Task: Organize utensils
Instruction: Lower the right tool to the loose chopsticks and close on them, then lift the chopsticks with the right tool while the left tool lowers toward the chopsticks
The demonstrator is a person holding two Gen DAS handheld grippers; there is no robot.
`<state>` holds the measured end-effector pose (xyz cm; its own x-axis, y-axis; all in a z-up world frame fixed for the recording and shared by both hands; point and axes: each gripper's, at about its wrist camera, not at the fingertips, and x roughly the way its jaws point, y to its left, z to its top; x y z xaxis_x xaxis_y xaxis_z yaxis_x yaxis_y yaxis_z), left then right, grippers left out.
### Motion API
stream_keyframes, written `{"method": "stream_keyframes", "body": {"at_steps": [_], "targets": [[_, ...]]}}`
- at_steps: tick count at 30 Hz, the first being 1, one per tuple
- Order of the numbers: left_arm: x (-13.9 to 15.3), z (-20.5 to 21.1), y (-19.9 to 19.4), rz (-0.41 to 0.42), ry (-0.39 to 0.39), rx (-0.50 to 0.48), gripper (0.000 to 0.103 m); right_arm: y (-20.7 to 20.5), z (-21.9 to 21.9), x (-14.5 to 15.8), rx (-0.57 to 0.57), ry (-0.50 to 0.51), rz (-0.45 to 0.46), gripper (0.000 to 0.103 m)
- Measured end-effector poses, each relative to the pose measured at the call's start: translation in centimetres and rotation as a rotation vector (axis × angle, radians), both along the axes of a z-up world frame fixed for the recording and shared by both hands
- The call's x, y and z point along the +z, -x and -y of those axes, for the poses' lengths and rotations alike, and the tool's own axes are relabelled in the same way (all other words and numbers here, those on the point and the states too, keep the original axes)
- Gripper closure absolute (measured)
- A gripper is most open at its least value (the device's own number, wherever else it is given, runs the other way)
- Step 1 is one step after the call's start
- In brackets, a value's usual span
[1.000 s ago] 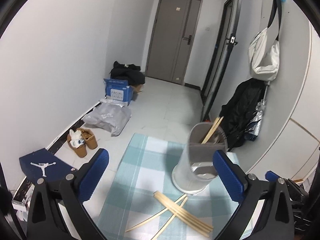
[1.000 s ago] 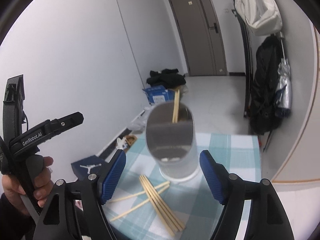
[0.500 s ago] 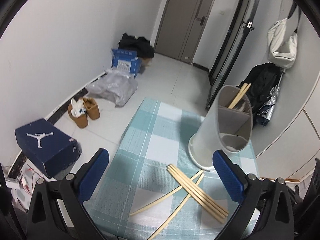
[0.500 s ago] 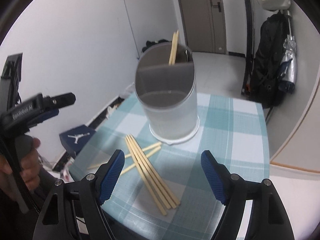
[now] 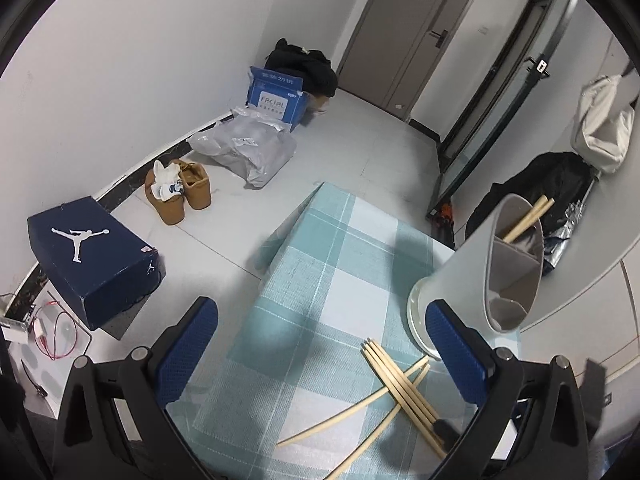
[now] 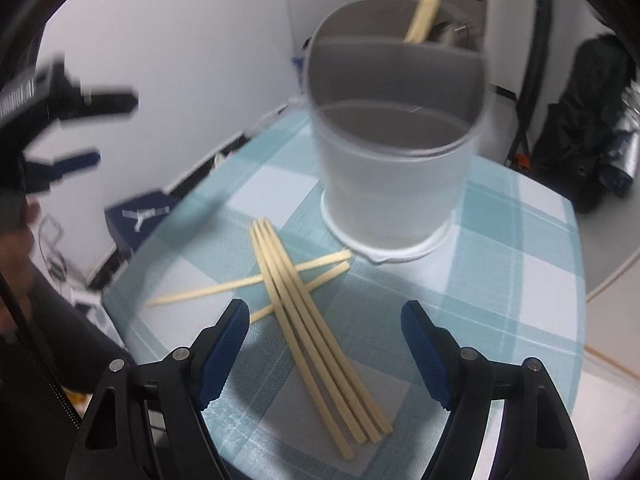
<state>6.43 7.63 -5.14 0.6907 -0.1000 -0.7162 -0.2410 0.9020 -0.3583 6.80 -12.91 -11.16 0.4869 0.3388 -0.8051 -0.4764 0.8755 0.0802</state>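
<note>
A: Where do the loose chopsticks (image 6: 304,304) lie?

B: On the checked tablecloth (image 6: 516,292), just at the foot of the grey utensil holder (image 6: 394,168). In the right wrist view four lie side by side as a bundle running from about 11 o'clock to 5 o'clock, and two more cross under them toward 8 o'clock. They are a scattered heap, not sorted.

A: And the holder?

B: Upright at 12 o'clock from the heap, divided into compartments. A pair of chopsticks (image 5: 528,216) already leans out of the far compartment, so I judge that is where the rest belong.

A: What is the right gripper (image 6: 324,344) doing?

B: Its blue pads stand wide apart with nothing between them, poised over the near end of the bundle. That spread suits straddling the four sticks across their width.

A: The left gripper (image 5: 320,356)?

B: Also spread wide and empty. In its own view the heap sits at 5 o'clock, the holder at 3 o'clock. It hangs off to the side; from the right view it shows blurred at 9 o'clock, with a hand (image 6: 16,232) on its grip. I'd guess it is kept clear, perhaps to steady the holder.
</note>
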Motion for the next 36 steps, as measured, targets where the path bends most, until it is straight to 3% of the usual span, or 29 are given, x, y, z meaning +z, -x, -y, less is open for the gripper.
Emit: {"method": "stream_keyframes", "body": {"at_steps": [4, 6, 8, 18, 31, 35, 36], "targets": [[-0.1, -0.1, -0.5, -0.002, 0.002, 0.001, 0.001, -0.7, -0.9, -1.5, 0.025, 0.027, -0.038, 0.034], [-0.2, -0.1, -0.7, -0.002, 0.001, -0.005, 0.001, -1.1, -1.3, -2.2, 0.036, 0.045, -0.057, 0.044], [-0.2, -0.1, -0.7, -0.005, -0.006, -0.003, 0.001, -1.2, -1.6, -2.8, 0.051, 0.075, -0.064, 0.048], [-0.3, -0.6, -1.2, -0.03, 0.052, 0.013, 0.001, 0.0, -2.3, -3.0, 0.12, 0.169, -0.068, 0.094], [0.0, 1.2, -2.0, -0.067, 0.058, -0.009, 0.001, 2.3, 3.4, -2.7, 0.105, 0.211, -0.184, 0.094], [0.1, 1.9, -2.1, -0.082, 0.065, -0.017, 0.001, 2.4, 4.1, -2.3, 0.148, 0.232, -0.199, 0.091], [0.2, 2.0, -2.1, -0.078, 0.065, -0.018, 0.001, 2.4, 4.0, -2.3, 0.153, 0.225, -0.201, 0.086]]}}
